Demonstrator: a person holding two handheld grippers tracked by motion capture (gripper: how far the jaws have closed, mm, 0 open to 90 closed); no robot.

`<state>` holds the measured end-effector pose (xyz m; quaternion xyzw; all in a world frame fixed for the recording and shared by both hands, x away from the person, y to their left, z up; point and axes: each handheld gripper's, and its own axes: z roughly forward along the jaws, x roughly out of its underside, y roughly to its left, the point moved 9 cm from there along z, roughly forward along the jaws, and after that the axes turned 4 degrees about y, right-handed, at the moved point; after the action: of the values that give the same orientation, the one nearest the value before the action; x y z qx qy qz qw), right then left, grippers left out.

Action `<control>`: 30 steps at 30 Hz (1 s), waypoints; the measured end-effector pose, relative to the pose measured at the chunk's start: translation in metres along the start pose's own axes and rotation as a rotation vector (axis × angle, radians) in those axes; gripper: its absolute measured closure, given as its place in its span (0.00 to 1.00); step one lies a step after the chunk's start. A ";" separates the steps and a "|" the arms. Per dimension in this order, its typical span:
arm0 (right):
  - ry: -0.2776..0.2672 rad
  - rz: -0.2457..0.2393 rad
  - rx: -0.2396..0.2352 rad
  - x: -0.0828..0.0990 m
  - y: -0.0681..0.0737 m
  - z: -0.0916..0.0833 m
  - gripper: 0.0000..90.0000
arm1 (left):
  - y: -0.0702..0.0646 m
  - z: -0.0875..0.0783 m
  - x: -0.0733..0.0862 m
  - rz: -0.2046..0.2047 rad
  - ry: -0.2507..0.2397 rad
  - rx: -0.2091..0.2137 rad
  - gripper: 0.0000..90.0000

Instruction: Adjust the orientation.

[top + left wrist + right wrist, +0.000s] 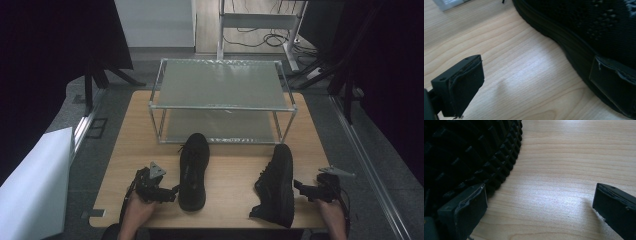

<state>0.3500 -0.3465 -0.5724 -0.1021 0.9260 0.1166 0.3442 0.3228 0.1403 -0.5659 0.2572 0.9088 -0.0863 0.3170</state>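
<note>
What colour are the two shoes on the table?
Both shoes, left and right, are black all over; the high view shows it best.

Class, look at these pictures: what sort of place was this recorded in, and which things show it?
Probably a lab or workshop test area, not a home: a bare wooden table holding a metal-framed shoe rack, loose cables on the floor behind, and dark curtains at the sides.

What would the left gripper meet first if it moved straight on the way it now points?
Probably the left shoe. The left gripper sits open beside its heel end, and in the left gripper view one of its fingers is already against the sole. Between the fingers lies bare table; depth is unclear.
</note>
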 end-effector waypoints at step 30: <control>-0.011 -0.040 -0.017 -0.022 0.013 -0.046 0.00 | 0.029 0.000 0.008 -0.082 -0.007 -0.089 0.00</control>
<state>0.3342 -0.3449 -0.5220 -0.1230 0.9209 0.1178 0.3506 0.3326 0.1680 -0.5702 0.2051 0.9204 -0.0594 0.3277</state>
